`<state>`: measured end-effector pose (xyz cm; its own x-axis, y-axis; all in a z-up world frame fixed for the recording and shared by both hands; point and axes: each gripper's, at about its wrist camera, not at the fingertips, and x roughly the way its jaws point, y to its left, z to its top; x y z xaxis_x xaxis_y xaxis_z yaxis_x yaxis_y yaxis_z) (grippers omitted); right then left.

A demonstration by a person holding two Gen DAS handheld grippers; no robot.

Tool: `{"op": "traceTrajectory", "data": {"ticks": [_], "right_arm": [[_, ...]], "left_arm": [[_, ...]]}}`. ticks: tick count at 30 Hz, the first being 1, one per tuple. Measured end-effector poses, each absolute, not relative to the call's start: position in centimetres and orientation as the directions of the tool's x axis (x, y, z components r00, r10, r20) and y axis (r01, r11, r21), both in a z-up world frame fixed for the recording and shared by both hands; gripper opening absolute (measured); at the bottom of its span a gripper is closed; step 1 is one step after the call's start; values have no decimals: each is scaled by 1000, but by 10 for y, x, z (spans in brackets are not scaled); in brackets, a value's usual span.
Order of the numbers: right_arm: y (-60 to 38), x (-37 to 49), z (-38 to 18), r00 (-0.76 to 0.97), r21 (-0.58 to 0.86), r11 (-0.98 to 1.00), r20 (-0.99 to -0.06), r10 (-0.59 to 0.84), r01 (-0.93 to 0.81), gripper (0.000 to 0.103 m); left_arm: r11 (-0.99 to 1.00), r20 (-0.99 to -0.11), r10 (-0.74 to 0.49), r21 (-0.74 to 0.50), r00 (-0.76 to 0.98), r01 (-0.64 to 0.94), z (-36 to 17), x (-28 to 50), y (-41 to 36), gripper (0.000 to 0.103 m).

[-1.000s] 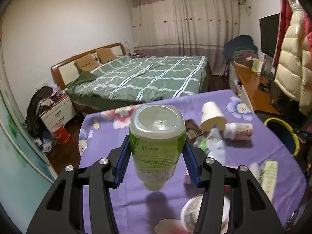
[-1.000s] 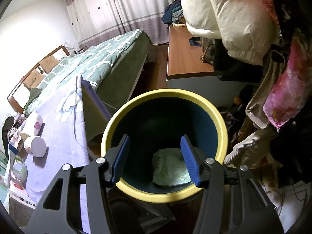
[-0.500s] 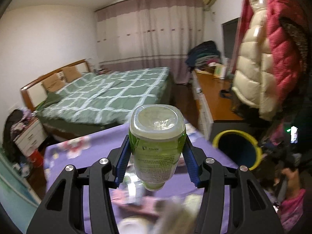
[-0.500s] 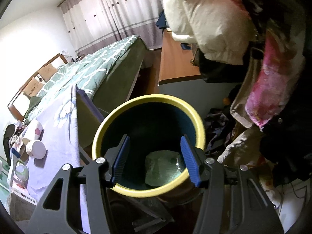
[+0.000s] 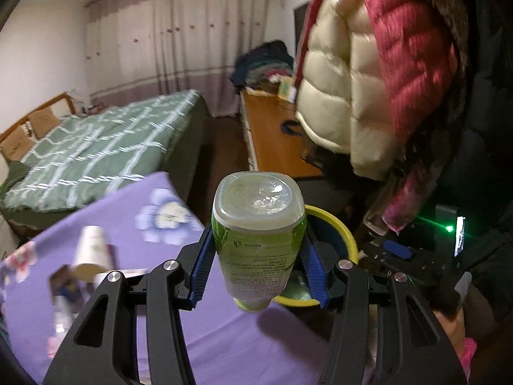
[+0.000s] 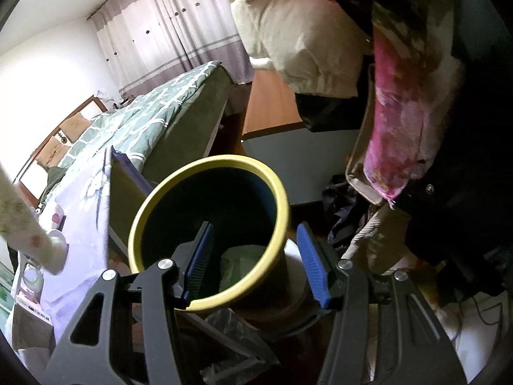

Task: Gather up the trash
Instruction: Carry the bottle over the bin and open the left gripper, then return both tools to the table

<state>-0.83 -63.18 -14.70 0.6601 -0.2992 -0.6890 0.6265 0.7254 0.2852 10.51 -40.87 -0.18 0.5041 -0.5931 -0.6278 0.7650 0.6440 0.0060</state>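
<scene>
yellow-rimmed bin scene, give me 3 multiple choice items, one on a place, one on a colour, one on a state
1. Where is the round yellow-rimmed dark bin?
A. on the bed
B. on the floor beside the purple floral-cloth table
C. on the wooden desk

2. What colour are the pads of the left gripper?
A. blue
B. red
C. white

3. What is the right gripper doing?
A. clamping a cup
B. clamping the bin's rim
C. open, holding nothing

Answers: 1 B, the bin stands past the table's edge; 2 A, ribbed blue pads grip the green plastic bottle; 3 C, only the bin shows between its jaws.

Green-checked bed (image 5: 96, 147) (unmade) — hanging coats (image 5: 362, 73)
</scene>
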Motion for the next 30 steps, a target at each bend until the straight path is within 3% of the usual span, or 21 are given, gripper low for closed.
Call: {"op": "traceTrajectory", "data": {"ticks": [7,16,20,24,28,30], "right_arm": [[-648,-17,-159,653,302,710,-701,-287,636,52],[-659,-23,-171,629,298,692,-723,-287,658,52],[-659,-24,-173,622,293,688,-727,-290,664,58],[-655,-23,-170,622,288,694,-727,-290,660,59],[-647,-19,-165,627,280,707,-723,-290,650,59],[-640,-16,-162,630,273,718,-722,-287,641,59]], "left_arm": [[615,-694,-573,-15,435,788,-55,114,-478,52],[629,-789,-497,-42,360,776,-116,128,-512,52],[644,-822,-457,-43,339,764,-138,134,-516,52],[658,-806,-463,-35,368,752,-131,132,-504,63],[676,-771,-492,-47,403,736,-100,124,-471,68],[684,-745,-511,-50,430,727,-80,118,-448,76]]}}
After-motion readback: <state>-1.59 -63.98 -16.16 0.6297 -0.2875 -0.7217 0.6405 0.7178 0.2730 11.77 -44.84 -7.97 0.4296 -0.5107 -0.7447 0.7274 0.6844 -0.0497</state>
